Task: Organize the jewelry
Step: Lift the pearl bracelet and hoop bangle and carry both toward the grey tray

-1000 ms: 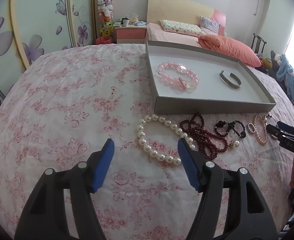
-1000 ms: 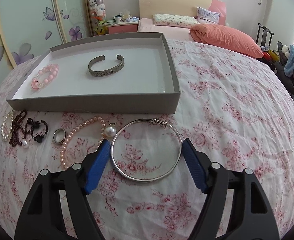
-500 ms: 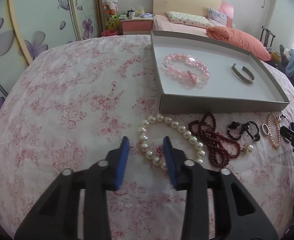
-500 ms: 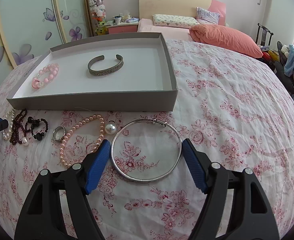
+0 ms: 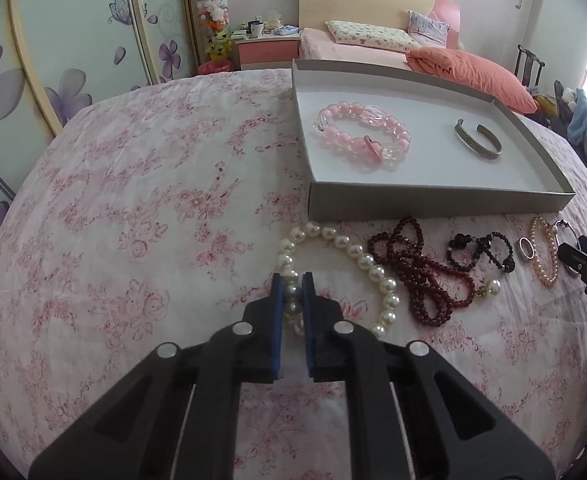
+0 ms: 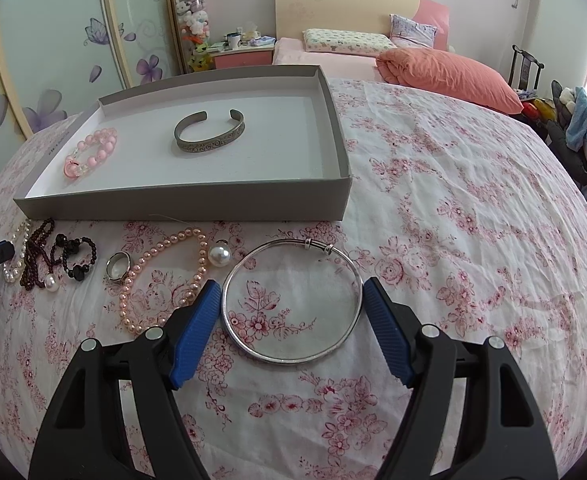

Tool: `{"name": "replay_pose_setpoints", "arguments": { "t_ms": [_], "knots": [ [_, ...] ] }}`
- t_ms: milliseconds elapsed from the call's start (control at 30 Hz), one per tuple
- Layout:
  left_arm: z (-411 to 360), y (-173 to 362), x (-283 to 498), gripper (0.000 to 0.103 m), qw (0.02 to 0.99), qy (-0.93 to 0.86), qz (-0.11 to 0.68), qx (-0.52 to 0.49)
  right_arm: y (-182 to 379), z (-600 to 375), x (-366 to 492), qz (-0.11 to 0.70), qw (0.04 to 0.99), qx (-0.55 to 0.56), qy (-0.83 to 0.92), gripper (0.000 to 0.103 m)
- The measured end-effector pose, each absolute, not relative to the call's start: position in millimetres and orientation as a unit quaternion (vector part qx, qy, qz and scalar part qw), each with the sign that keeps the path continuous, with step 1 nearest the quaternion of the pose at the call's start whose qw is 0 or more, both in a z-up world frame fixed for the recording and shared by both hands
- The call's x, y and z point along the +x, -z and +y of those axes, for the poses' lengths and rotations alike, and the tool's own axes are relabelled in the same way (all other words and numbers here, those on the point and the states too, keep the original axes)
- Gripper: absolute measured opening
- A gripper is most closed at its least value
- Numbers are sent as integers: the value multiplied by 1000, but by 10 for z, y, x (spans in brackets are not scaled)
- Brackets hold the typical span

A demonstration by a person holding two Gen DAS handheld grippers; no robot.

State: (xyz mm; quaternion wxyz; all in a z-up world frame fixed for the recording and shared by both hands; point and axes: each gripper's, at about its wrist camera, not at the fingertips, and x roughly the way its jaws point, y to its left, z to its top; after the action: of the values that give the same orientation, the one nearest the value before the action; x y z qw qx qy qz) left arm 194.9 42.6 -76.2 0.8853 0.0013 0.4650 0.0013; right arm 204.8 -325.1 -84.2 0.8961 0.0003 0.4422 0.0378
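My left gripper [image 5: 292, 280] has its jaws closing, and the blue pads press on the near-left pearls of the white pearl bracelet [image 5: 357, 256], which lies on the floral bedspread. My right gripper [image 6: 290, 285] is open, with the thin silver bangle [image 6: 317, 245] lying flat between its pads and a small gap on each side. Behind both stands the grey tray [image 6: 181, 202], holding a pink bead bracelet [image 5: 363, 132] and a silver cuff [image 6: 209, 140].
Between the two grippers lie a dark red bead strand [image 5: 421, 276], black beads [image 5: 481, 252], a metal ring [image 6: 117, 266] and a pink pearl strand [image 6: 161, 264] with one large pearl. Pillows and a nightstand sit far behind.
The left gripper's jaws went from wide open to shut on the white pearl bracelet, having moved in over its near-left side. The right gripper and the bangle have not moved.
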Motion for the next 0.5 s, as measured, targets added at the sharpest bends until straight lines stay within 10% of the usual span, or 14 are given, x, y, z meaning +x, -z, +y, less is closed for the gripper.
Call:
{"name": "replay_pose_setpoints", "arguments": {
  "t_ms": [500],
  "knots": [
    [568, 544, 1749, 10, 903, 19, 427, -36, 785, -3297, 1903, 434, 900, 8, -28, 73]
  ]
}}
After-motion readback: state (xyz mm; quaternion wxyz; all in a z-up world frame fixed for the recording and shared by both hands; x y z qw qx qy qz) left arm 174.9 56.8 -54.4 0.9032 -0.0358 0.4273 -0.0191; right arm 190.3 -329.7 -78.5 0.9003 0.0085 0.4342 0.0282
